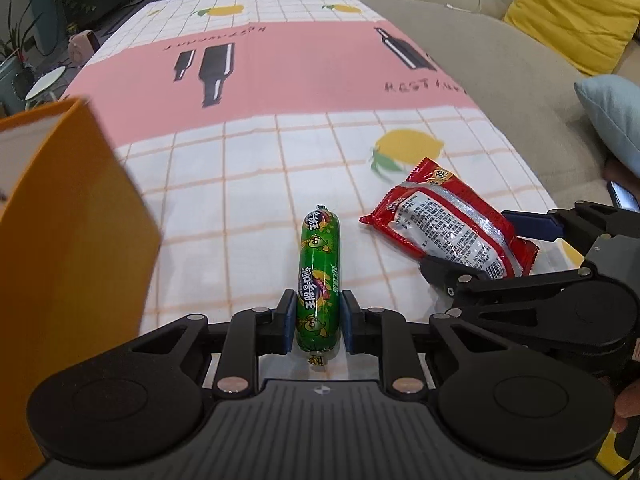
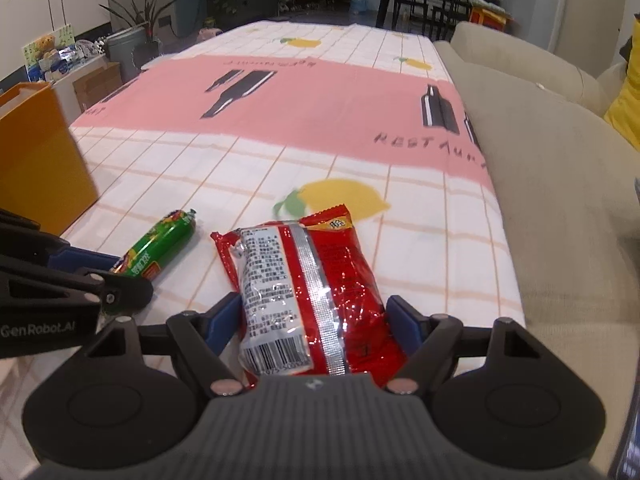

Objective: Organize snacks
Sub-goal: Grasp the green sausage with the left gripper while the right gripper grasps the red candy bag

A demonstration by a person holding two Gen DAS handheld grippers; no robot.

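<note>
- The left gripper [image 1: 318,322] is clamped on the near end of the green sausage [image 1: 319,276]; both blue pads press its sides, and the sausage lies lengthwise on the tablecloth [image 1: 260,168], pointing away.
- The right gripper [image 2: 312,320] straddles the near end of the red packet [image 2: 308,292], which lies on the cloth back side up, barcode nearest. Its right pad touches the packet's edge; the left pad stands just clear, so the jaws are not yet gripping.
- Sausage and packet lie side by side, apart, sausage on the left.
- An orange box [image 1: 60,240] stands further left.
- A beige sofa [image 2: 560,180] runs along the cloth's right edge.
</note>
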